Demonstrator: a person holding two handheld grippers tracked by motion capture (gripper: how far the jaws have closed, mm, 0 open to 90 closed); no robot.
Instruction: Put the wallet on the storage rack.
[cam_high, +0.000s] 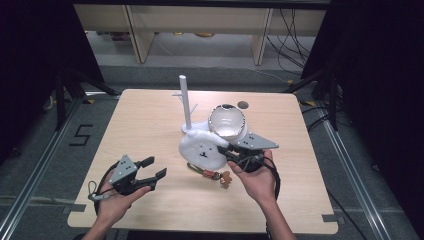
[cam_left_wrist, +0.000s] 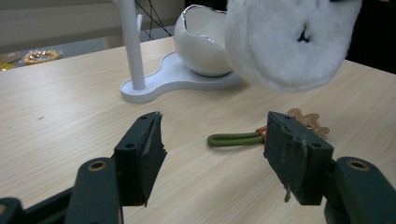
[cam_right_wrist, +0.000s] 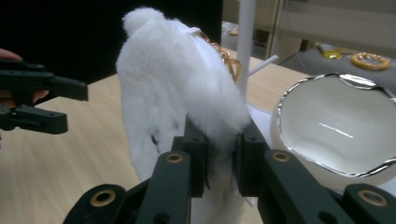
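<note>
Your right gripper (cam_high: 231, 151) is clamped on the white plush toy (cam_high: 202, 149), lifted above the table (cam_high: 150, 125) at centre, its keyring strap (cam_high: 200, 170) lying at 6 o'clock. Your left gripper (cam_high: 152, 173), at 8 o'clock, stands apart, holding nothing.

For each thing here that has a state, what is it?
Right gripper: shut on the plush.
Left gripper: open, holding nothing.
Plush: pinched, lifted off the table.
Bowl: open top, nothing seen inside, on the stand's base.
Stand: upright.
Strap: lying flat on the table.
</note>
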